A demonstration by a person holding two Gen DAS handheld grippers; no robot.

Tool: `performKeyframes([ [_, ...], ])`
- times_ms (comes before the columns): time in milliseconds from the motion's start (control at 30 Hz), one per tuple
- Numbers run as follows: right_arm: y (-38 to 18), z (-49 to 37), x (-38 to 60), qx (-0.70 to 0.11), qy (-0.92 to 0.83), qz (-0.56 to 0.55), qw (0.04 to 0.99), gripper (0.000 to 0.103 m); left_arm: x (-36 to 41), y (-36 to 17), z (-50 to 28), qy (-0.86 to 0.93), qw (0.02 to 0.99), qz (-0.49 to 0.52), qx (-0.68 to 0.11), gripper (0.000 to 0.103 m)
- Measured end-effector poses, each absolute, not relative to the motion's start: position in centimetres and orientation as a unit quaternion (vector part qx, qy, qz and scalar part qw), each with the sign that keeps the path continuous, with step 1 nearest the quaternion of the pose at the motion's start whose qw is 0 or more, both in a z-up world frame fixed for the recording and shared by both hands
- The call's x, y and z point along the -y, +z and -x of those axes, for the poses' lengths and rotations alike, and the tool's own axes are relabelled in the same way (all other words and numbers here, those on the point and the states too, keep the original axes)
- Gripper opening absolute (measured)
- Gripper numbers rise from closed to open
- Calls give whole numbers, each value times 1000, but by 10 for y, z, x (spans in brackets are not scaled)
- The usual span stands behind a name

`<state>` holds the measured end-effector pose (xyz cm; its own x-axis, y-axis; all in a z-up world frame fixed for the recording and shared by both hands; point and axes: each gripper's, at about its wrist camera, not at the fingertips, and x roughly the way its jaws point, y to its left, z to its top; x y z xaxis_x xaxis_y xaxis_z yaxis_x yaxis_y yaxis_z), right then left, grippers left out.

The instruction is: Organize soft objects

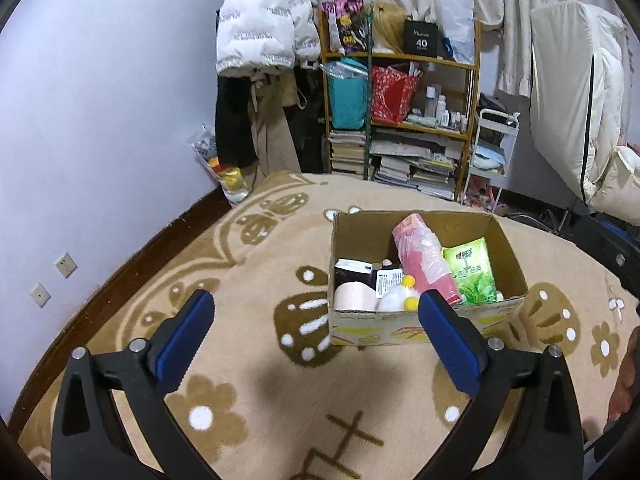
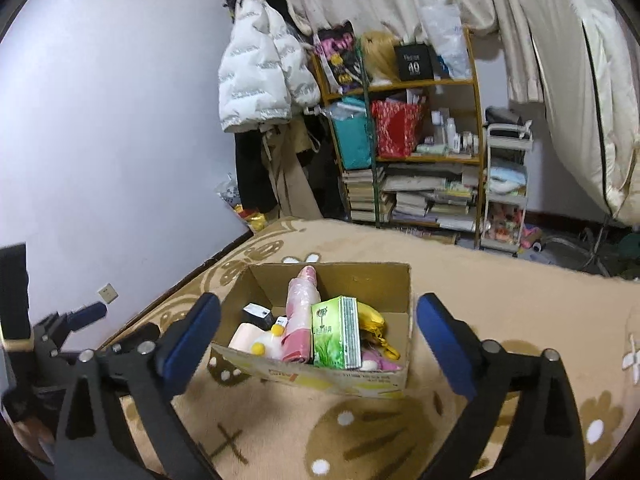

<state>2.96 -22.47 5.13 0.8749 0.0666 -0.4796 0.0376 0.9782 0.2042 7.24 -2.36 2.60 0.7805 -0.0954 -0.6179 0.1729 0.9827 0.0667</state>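
Note:
An open cardboard box (image 1: 508,248) stands on a beige patterned blanket (image 1: 256,264). It holds a pink plastic-wrapped roll (image 1: 424,260), a green tissue pack (image 1: 472,272), a white plush with yellow balls (image 1: 396,300), a peach roll (image 1: 352,298) and a black packet (image 1: 352,270). My left gripper (image 1: 316,304) is open and empty, above the blanket just before the box. My right gripper (image 2: 318,308) is open and empty, with the box (image 2: 384,280) between its fingers in view. There the green pack (image 2: 336,332), pink roll (image 2: 300,316) and a yellow plush (image 2: 372,318) show.
A wooden shelf (image 1: 400,60) with bags, bottles and stacked books stands at the back. A white puffer jacket (image 1: 260,20) hangs to its left, and a white cart (image 1: 492,152) stands to its right. A lilac wall (image 1: 100,120) runs along the left. The left gripper shows in the right wrist view (image 2: 76,320).

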Motion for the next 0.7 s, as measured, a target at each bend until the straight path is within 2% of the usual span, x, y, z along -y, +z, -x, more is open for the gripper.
performKeyframes([
  [300, 75, 18, 223, -212, 2, -90, 973, 103, 10, 50, -31, -72, 949, -64, -302, 102],
  [700, 67, 54, 228, -206, -13, -86, 975, 103, -13, 55, 5, -51, 958, -72, -275, 102],
])
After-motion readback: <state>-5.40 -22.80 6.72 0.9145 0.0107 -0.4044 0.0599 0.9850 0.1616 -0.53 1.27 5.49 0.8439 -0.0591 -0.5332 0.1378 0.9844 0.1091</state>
